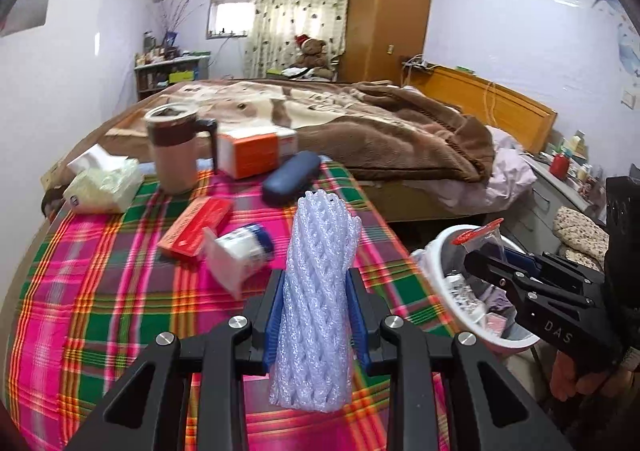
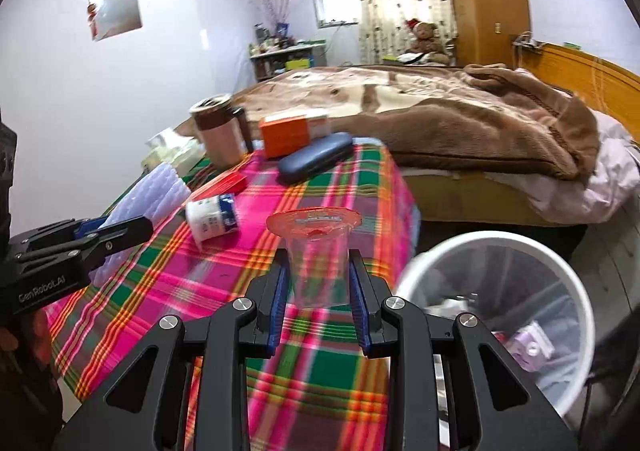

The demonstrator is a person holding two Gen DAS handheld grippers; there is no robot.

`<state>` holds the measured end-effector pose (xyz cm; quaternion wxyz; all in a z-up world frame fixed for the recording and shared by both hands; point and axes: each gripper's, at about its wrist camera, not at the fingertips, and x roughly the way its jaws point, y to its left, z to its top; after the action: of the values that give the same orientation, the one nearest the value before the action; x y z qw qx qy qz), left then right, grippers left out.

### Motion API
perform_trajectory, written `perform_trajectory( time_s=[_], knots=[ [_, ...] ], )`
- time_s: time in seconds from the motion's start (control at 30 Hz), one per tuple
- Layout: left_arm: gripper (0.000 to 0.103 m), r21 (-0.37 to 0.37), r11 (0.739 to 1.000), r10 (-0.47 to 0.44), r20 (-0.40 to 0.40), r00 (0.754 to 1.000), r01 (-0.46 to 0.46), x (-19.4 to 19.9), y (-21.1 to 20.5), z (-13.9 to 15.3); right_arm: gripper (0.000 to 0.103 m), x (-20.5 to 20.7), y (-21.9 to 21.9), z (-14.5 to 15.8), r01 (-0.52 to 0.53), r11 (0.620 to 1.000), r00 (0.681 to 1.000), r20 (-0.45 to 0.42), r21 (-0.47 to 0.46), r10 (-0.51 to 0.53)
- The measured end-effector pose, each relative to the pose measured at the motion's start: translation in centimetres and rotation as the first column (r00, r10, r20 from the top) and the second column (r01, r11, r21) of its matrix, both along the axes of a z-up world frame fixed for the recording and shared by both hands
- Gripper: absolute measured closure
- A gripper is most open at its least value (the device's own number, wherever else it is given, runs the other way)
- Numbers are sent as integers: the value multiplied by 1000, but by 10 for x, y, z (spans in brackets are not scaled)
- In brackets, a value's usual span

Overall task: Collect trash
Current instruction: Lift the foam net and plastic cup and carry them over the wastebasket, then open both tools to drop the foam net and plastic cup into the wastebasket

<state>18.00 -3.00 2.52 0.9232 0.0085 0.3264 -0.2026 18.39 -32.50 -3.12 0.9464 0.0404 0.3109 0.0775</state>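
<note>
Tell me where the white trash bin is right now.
The white trash bin sits on the floor at lower right in the right wrist view, beside the plaid-covered table and in front of the bed.

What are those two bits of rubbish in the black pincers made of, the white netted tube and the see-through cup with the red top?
The white netted tube, clamped in the left gripper, looks like soft foam mesh: an open lattice with puffy, matte strands. The see-through cup in the right gripper looks like thin clear plastic, since the plaid tablecloth shows through it. Its glossy red top is probably film or foil.
</note>
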Motion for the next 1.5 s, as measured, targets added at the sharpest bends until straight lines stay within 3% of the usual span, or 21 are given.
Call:
perform_trajectory(
  time_s=[0.4,0.77,1.1,1.5],
  knots=[
    [73,-2,993,-116,41,992,116,-14,-71,9,74,-21,-56,9,159,987,986,48,-14,-158],
    [73,1,972,-234,15,972,234,-19,-146,-3,74,-29,-101,-4,281,959,960,15,-30,-280],
    [73,49,961,-273,12,962,272,-26,-188,-19,74,-37,-123,-14,330,943,944,-16,-34,-331],
    [73,46,960,-276,-35,961,277,-19,-215,-40,73,-34,-137,-30,347,936,934,-63,-59,-351]
  ],
)
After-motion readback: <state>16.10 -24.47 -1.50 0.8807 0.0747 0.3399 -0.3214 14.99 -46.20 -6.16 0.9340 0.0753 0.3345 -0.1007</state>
